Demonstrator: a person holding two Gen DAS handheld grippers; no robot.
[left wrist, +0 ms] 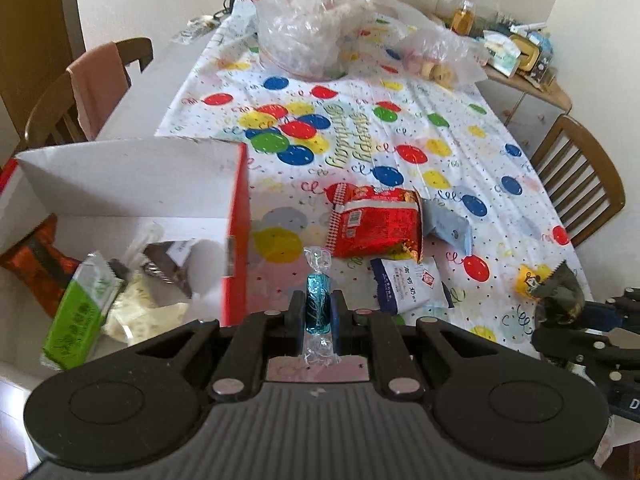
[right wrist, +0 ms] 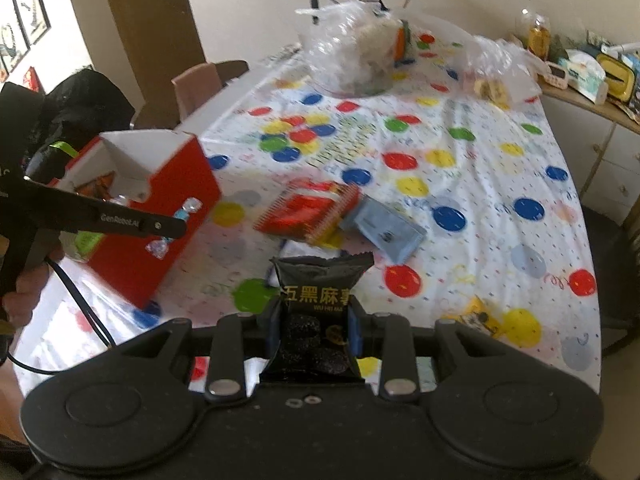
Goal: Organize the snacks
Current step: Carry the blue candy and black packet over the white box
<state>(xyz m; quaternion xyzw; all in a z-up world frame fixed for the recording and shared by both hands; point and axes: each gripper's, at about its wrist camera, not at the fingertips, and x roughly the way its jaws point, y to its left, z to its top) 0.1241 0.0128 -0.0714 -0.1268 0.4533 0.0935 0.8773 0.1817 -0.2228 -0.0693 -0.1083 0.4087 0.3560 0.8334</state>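
Your red box (left wrist: 236, 232) stands at the left of the worktop (left wrist: 400, 128), open at the top, with a green pack (left wrist: 76, 320), a pale pack (left wrist: 136, 312) and a dark wrapped piece (left wrist: 168, 268) lying inside it. Just right of the box wall, your left hand-held gripper (left wrist: 318, 308) is clamped on a blue candy (left wrist: 317, 300), twisted clear wrapper ends sticking out above and below the pads. The right wrist view shows that same candy (right wrist: 176, 226) held against the red side of the box (right wrist: 160, 208), below its rim.

Farther right on the balloon cloth (left wrist: 440, 120) lies a red bag (left wrist: 372, 224), with a pale blue pack (left wrist: 448, 228) touching its right edge and a white-and-navy pack (left wrist: 408, 284) just in front of it. A yellow snack (left wrist: 528, 280) sits near the right edge.

Your right hand-held gripper (right wrist: 316, 320) is closed on a black pack (right wrist: 320, 312), which stands upright between the pads, above the cloth.

At the far end sit two clear plastic bags (left wrist: 304, 32).
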